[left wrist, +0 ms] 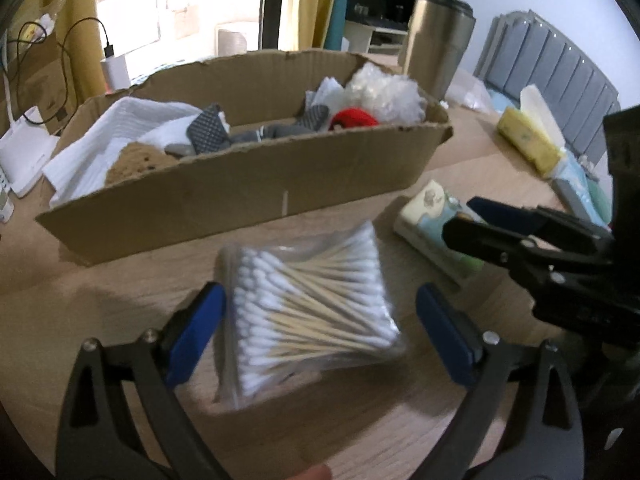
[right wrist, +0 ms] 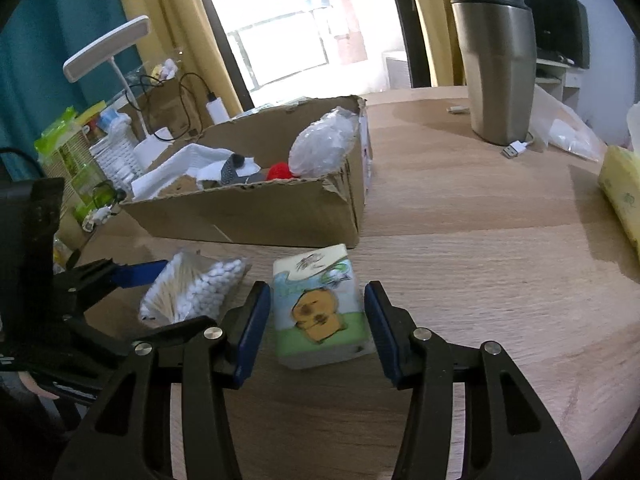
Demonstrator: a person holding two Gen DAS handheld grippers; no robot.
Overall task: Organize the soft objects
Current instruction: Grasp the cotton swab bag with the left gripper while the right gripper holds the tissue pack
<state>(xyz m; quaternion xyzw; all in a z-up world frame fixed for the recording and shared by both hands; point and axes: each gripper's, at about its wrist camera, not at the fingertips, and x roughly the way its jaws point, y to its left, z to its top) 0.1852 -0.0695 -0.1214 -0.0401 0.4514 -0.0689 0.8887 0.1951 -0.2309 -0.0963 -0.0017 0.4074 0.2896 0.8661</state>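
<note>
A clear bag of cotton swabs [left wrist: 308, 316] lies on the wooden table [right wrist: 480, 280] between the blue pads of my left gripper [left wrist: 320, 328]. That gripper is open wide and its pads stand clear of the bag on both sides. Just to the right, a small tissue pack [right wrist: 320, 308] with a cartoon animal rests on the table. My right gripper [right wrist: 316, 332] straddles it with the pads against its long sides. Behind both stands the torn cardboard box [left wrist: 248, 184], holding a white cloth [left wrist: 120, 136], grey socks [left wrist: 212, 132], a red item [left wrist: 354, 118] and crumpled plastic [left wrist: 384, 92].
A steel tumbler [right wrist: 496, 64] stands at the back right with a USB plug [right wrist: 514, 149] beside it. A yellow tissue pack [right wrist: 624, 184] lies at the right edge. A white lamp [right wrist: 108, 48], charger cables and a green packet [right wrist: 68, 152] crowd the left.
</note>
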